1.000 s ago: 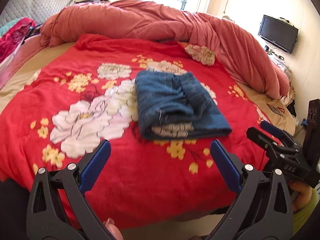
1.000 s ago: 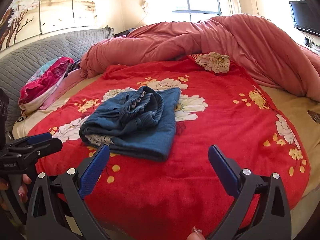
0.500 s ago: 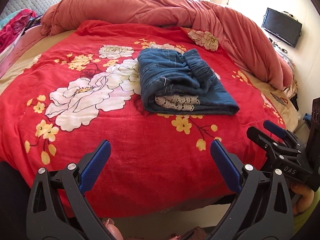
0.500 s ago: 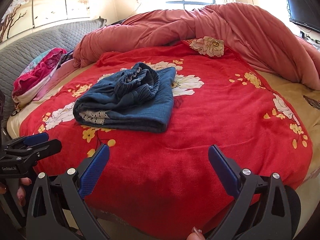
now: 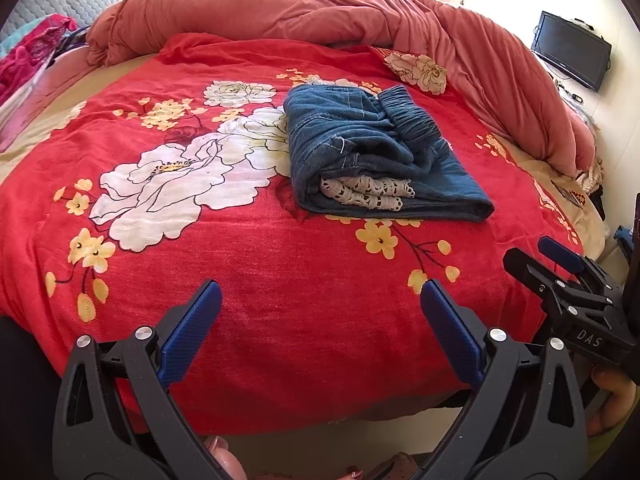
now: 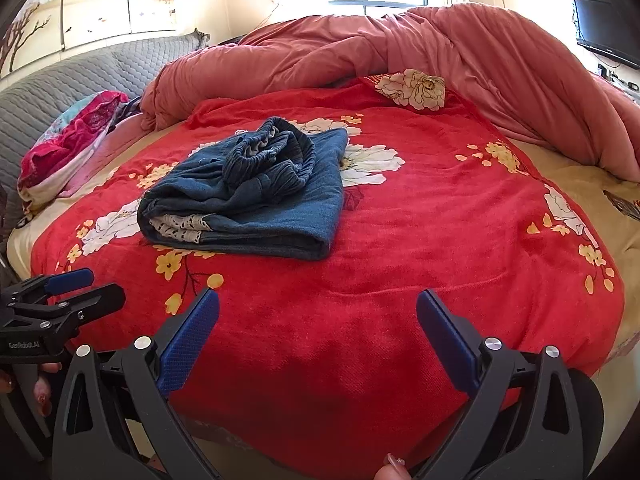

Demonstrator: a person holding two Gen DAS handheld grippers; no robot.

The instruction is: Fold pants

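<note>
Both tongs, left (image 5: 320, 312) and right (image 6: 318, 320), are held released; soft, limp pants (image 5: 380, 152) are best gripped at folded edges.

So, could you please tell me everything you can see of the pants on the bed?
The pants are blue denim, folded into a compact, roughly rectangular bundle. A gathered elastic waistband is bunched on top, and white lace trim peeks from the open end facing the cameras. They lie flat on the red flowered blanket, partly over a white flower. Nothing else touches them; neither gripper is near them.
</note>
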